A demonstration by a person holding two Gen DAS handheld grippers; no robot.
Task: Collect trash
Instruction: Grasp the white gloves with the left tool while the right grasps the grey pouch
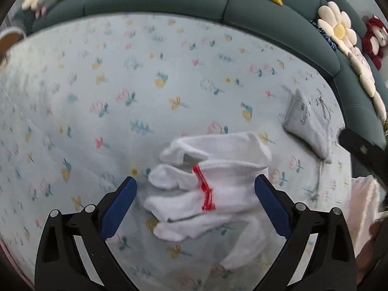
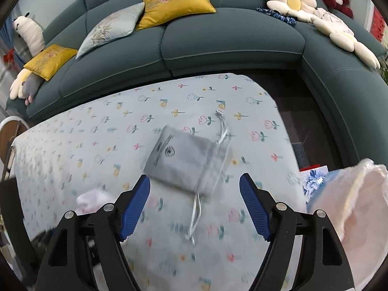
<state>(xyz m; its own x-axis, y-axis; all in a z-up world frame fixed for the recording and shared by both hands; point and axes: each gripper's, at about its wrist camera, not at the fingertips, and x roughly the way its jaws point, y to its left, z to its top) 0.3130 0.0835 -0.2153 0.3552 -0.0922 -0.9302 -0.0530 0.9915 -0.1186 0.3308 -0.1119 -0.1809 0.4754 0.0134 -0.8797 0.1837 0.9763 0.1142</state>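
Observation:
A white cloth glove (image 1: 208, 184) with a red stitched line lies on the floral tablecloth (image 1: 121, 97). My left gripper (image 1: 196, 184) is open, its blue pads on either side of the glove, just above it. A grey drawstring pouch (image 1: 306, 126) lies to the glove's right. In the right wrist view the pouch (image 2: 186, 160) lies ahead of my right gripper (image 2: 195, 184), which is open and empty, its jaws spanning the pouch's near end and silver cord (image 2: 196, 208). The glove (image 2: 94, 200) shows blurred at left.
A pale pink plastic bag (image 2: 351, 208) hangs open at the table's right edge, also seen in the left wrist view (image 1: 363, 201). A dark green sofa (image 2: 218, 41) with yellow cushions (image 2: 177, 2), flower cushions (image 2: 291, 0) and plush toys wraps around the table's far and right sides.

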